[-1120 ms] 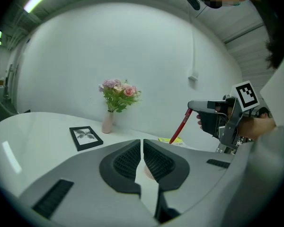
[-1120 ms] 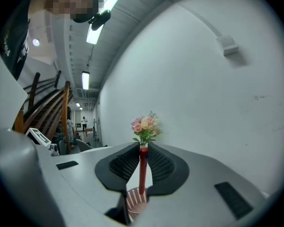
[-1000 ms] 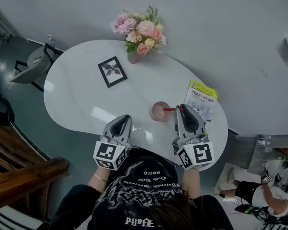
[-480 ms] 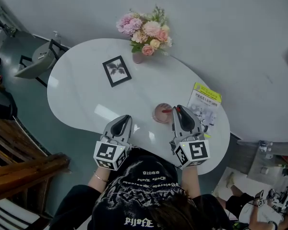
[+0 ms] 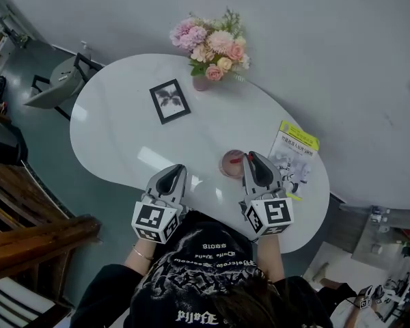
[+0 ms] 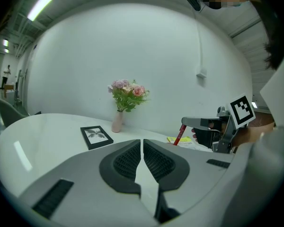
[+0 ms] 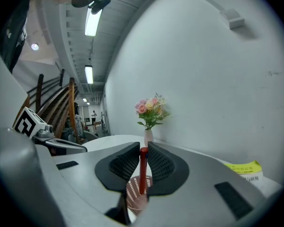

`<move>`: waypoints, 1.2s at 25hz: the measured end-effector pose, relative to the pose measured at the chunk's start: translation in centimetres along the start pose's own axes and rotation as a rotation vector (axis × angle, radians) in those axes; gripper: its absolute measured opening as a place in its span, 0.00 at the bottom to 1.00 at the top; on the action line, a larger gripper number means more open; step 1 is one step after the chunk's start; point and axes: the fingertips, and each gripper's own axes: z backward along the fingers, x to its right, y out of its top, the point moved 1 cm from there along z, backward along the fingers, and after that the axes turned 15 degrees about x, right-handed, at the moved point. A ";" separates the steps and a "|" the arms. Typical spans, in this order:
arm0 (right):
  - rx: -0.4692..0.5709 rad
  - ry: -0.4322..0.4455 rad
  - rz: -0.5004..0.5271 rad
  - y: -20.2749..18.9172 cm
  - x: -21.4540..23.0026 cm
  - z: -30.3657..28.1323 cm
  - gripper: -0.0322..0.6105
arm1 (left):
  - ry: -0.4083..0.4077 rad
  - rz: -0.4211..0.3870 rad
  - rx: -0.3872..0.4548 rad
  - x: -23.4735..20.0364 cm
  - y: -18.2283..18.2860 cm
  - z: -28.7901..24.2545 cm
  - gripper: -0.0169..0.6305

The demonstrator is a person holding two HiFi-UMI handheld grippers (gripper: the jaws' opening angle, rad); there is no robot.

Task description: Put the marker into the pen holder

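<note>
Head view: white table (image 5: 123,128), 2 grippers at its near edge. The left gripper (image 5: 171,173) is well apart from the pink pen holder (image 5: 227,164); the right gripper (image 5: 251,159) is just beside it. Left gripper view: jaws pressed together, nothing between them. Right gripper view: jaws narrow, clamped on the red marker (image 7: 143,167), which stands upright with its lower end at the holder's mouth.
</note>
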 end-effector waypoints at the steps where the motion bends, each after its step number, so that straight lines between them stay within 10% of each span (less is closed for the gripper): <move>1: -0.005 0.004 0.002 -0.2 0.0 -0.1 0.17 | 0.007 -0.001 -0.001 -0.2 0.0 0.0 0.08; 30: -0.119 0.030 -0.026 -5.7 0.2 -0.6 0.17 | 0.075 -0.016 -0.024 -0.2 -0.7 0.7 0.08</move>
